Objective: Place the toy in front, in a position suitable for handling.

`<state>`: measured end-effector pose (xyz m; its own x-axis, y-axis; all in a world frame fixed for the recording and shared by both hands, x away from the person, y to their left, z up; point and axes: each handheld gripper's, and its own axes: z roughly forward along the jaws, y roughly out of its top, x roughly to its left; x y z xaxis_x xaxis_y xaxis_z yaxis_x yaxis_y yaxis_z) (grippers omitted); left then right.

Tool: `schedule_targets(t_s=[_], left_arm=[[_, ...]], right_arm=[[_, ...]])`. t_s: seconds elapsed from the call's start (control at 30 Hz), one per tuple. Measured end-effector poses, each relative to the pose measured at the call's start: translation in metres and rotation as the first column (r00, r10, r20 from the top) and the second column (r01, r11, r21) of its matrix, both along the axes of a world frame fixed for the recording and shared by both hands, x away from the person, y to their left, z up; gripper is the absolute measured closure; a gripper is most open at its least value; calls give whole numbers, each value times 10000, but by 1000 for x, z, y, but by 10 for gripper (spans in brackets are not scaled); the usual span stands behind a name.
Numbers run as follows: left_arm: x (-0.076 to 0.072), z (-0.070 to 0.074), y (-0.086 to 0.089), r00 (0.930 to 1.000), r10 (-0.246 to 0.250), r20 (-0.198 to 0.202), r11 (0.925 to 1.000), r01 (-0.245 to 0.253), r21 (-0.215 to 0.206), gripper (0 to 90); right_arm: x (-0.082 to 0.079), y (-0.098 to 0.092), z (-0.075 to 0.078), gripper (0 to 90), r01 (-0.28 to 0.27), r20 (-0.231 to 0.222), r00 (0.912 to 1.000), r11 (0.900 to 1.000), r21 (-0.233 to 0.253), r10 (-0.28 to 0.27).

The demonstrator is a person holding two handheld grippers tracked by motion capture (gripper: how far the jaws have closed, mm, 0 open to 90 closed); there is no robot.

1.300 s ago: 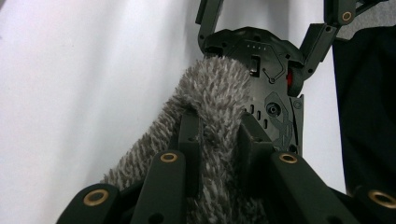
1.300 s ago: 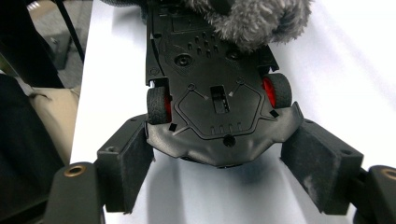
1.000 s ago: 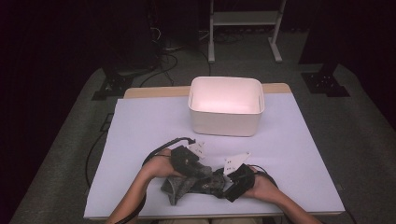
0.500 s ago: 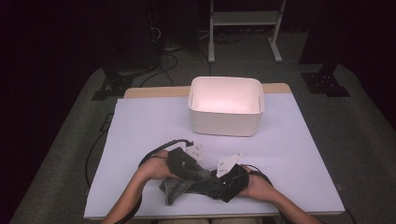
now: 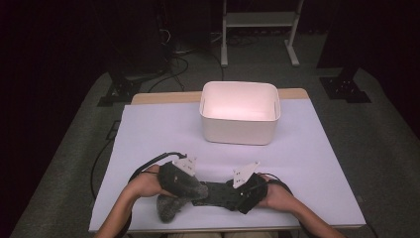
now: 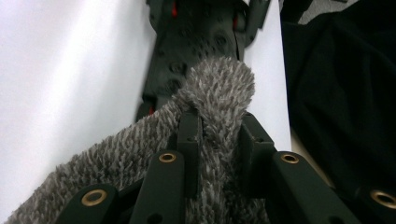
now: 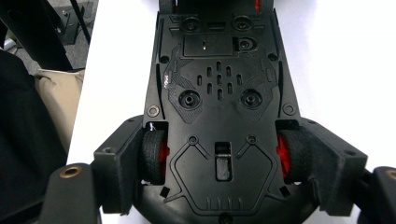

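Observation:
A black toy car (image 7: 219, 93) is turned underside up, its red-hubbed wheels pinched between the fingers (image 7: 119, 163) of my right gripper (image 7: 219, 158), which is shut on it. In the high view the car (image 5: 218, 194) lies low over the table's front edge between both hands. My left gripper (image 6: 219, 126) is shut on a grey fuzzy cloth (image 6: 219, 88), whose folded end presses against the car (image 6: 196, 42). From above, the left gripper (image 5: 190, 191) and the cloth (image 5: 168, 206) sit just left of the right gripper (image 5: 237, 196).
A white bin (image 5: 240, 131), with nothing seen inside, stands at the back middle of the white table (image 5: 148, 134). Cables loop from both grippers near the front. Dark stands and a shelf frame stand on the floor beyond the table.
Both hands have drifted slightly toward the front edge. The left gripper with the cloth has shifted a little left along the car. Both grips are unchanged.

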<state>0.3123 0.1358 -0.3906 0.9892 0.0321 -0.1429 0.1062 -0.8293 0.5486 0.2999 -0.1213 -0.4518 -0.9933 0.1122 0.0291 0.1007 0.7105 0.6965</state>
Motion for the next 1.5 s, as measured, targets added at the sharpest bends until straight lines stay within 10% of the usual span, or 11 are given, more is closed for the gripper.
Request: schedule_targets(t_s=[0.43, 0.8, 1.17, 1.5], left_arm=[[7, 0, 1, 9998, 208, -29, 9998, -208, 46, 738], [-2, 2, -27, 9977, -651, 193, 9978, 649, 103, 736], [12, -2, 9, 9990, 450, 36, 9985, -451, 300, 737], [17, 4, -6, 9987, 452, 234, 9981, -462, 412, 730]], right_arm=[[-3, -5, -4, 226, 182, 51, 9998, 9998, -9, -182], [-4, -5, -6, 226, 189, 180, 9997, 9998, -104, -187], [-3, -5, -4, 226, 159, 108, 9998, 9999, 41, -159], [-5, -3, -5, 226, 132, 319, 9994, 9998, -131, -128]])
